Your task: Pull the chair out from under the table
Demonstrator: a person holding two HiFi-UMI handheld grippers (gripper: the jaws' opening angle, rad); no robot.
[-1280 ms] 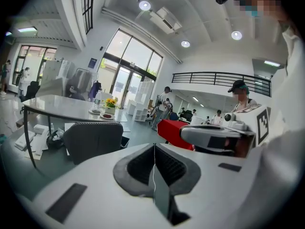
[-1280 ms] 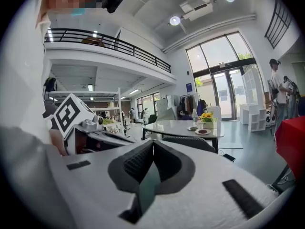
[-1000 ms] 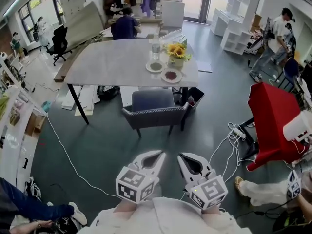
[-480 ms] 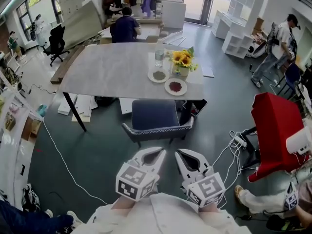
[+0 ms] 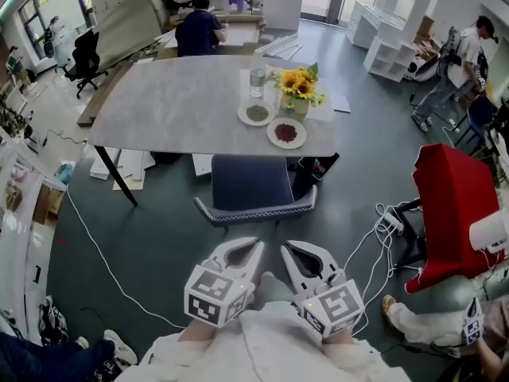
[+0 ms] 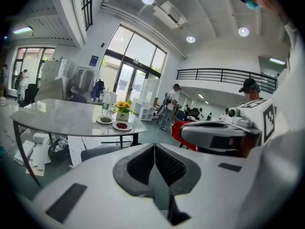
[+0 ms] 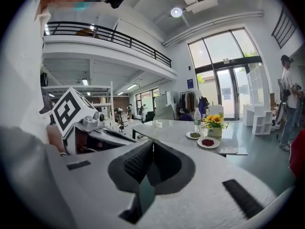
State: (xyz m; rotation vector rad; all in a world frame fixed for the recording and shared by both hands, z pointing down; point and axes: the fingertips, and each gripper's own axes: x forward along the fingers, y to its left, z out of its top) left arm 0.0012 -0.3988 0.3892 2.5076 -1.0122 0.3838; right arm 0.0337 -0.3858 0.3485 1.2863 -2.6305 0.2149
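chair [image 5: 253, 187] tucked under table [image 5: 175, 110]; both grippers closed, empty.

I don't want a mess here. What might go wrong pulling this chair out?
The chair is tucked just below the nearer plate, a sunflower vase and a bottle near the table edge; a jerky pull might bump the table and upset them. White cables on the floor to its right may snag a leg.
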